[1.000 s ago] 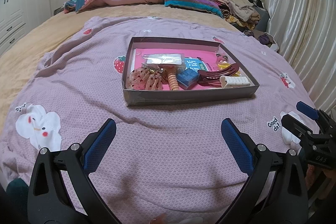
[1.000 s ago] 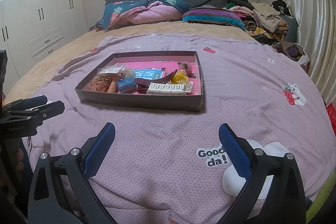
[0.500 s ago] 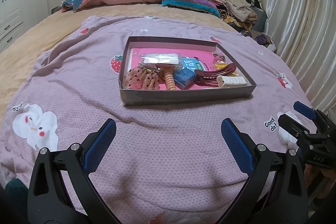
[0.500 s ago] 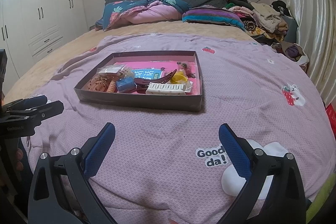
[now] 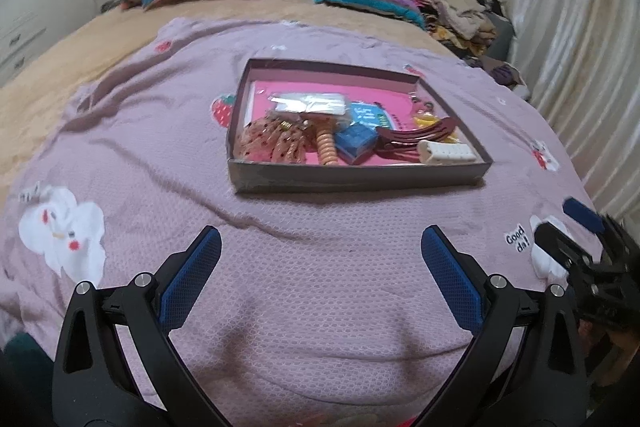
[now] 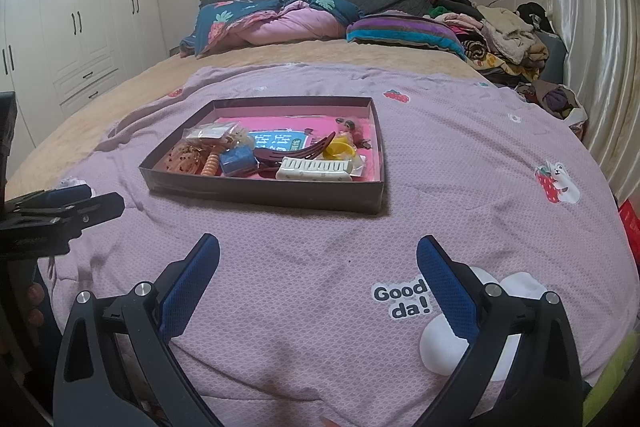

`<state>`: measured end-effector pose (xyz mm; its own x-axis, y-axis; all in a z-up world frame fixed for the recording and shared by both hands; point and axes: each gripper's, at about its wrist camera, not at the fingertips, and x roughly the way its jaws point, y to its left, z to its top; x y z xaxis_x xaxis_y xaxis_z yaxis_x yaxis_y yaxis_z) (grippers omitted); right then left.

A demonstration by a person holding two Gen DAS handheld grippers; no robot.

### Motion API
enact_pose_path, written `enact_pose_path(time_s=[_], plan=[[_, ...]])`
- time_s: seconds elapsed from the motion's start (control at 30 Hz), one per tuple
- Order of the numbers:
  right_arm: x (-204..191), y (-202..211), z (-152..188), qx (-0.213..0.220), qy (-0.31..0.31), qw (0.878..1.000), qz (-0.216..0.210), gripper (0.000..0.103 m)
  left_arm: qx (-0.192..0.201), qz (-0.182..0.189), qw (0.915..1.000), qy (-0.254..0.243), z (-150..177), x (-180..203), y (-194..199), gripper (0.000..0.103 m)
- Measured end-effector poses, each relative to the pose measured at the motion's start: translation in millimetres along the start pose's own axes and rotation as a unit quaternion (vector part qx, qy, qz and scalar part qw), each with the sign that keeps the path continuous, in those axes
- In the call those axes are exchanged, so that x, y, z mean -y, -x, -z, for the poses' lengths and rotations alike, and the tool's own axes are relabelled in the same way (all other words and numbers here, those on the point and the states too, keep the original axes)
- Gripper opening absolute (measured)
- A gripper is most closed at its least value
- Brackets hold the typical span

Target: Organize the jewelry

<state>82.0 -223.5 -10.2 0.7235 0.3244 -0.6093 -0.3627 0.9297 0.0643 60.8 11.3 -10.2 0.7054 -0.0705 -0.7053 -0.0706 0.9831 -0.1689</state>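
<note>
Landmark: one shallow box on the purple blanket, well ahead of both grippers; all jewelry and hair pieces sit inside it.

Hard to read: the box's contents overlap, near wall cuts off their lower edges; small bits at the far right corner of the box are too small to identify; left view is blurred at the edges.

Count inside the box: one white hair clip against the near wall; one dark red claw clip just behind it; one blue block left of those; one orange ribbed piece beside the block; one dotted pink scrunchie at the near left corner; one clear packet behind that; one yellow piece, partly covered.

Left gripper: jaws spread wide, nothing between them, over blanket short of the box; right gripper: same, wide apart and empty.

View differences: right view shows the wardrobe left of the box and the left gripper side-on; left view shows the right gripper's tips right of the box, blurred; curtain is clearer there.
</note>
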Motion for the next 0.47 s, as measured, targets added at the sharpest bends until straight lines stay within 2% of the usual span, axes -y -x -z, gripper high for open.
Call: enact_pose_path(time_s=[0.17, 0.27, 0.3, 0.37, 0.4, 0.47], plan=[[6, -3, -1, 0.001, -0.007, 1.000, 0.007, 0.098, -0.002, -0.017, 0.9998, 0.014, -2, -8, -7, 0.094], [24, -12, -7, -0.003, -0.034, 0.999, 0.007, 0.099, -0.011, -0.032, 0.9985, 0.043, -10, -27, -19, 0.094], [33, -17, -11, -0.006, -0.045, 0.999, 0.012, 0.099, -0.019, -0.049, 0.9969, 0.059, -16, -40, -27, 0.094], [65, -37, -22, -0.016, -0.083, 0.996, 0.035, 0.099, -0.019, -0.076, 0.9936, 0.081, -29, -64, -38, 0.094], [84, -48, -27, -0.023, -0.106, 0.993, 0.053, 0.099, -0.020, -0.100, 0.9904, 0.093, -36, -79, -45, 0.094], [131, -75, -37, -0.040, -0.160, 0.981, 0.104, 0.099, -0.019, -0.141, 0.9826, 0.120, -53, -111, -59, 0.094]])
